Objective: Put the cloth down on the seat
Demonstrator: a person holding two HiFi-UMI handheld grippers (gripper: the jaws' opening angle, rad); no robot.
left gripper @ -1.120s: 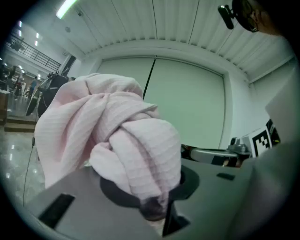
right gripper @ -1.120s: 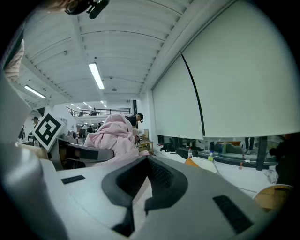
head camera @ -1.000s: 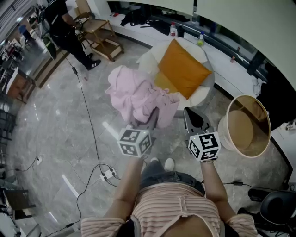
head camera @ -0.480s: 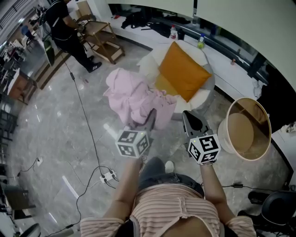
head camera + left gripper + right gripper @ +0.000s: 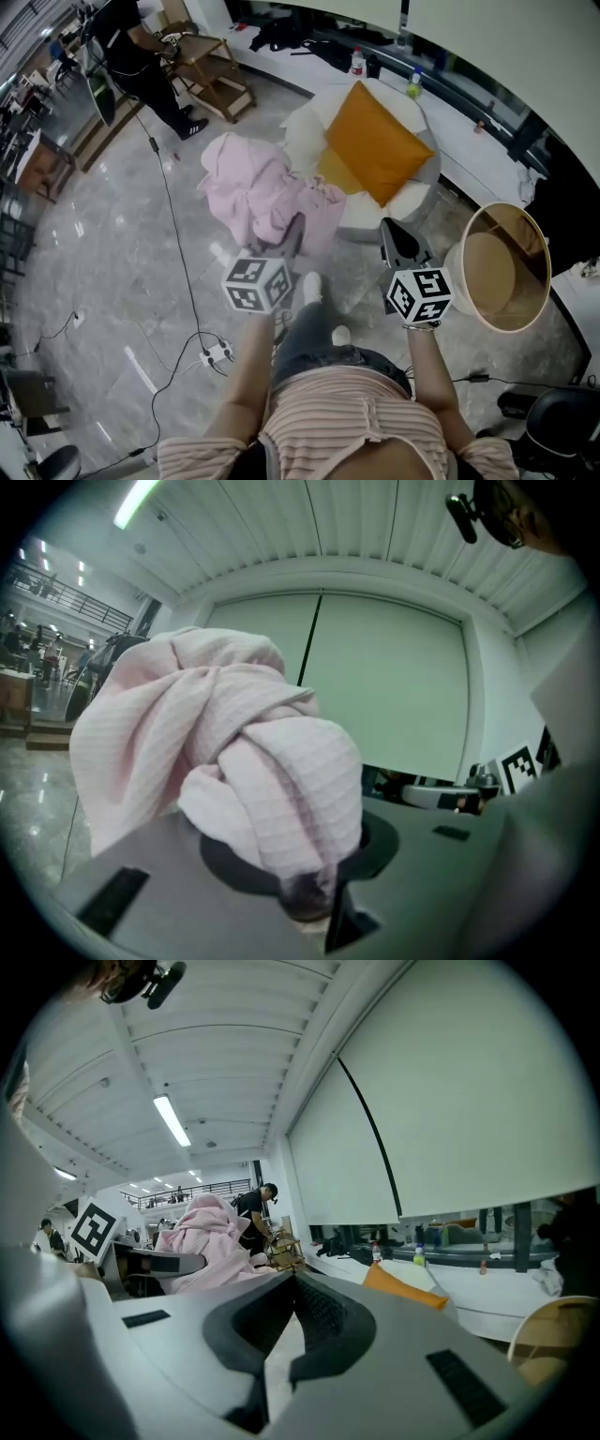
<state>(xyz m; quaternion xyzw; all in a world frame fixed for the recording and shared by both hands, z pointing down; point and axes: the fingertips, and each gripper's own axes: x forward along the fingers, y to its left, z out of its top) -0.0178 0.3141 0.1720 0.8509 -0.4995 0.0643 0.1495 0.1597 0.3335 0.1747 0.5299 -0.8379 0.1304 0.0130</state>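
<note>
Grey marble floor (image 5: pixel 103 272) spreads underfoot. Nearest, the left gripper (image 5: pixel 289 236) is clamped on a bunched fold of the pink cloth (image 5: pixel 258 187). The cloth hangs in the air short of the seat (image 5: pixel 412 187), probably held high so it clears the floor. Just beside it, the right gripper (image 5: pixel 401 242) has its fingers together on nothing and seems idle, clear of the cloth. Farther on, an orange cushion (image 5: pixel 375 145) fills much of the seat. The cloth hides the seat's left edge and the left fingertips.
</note>
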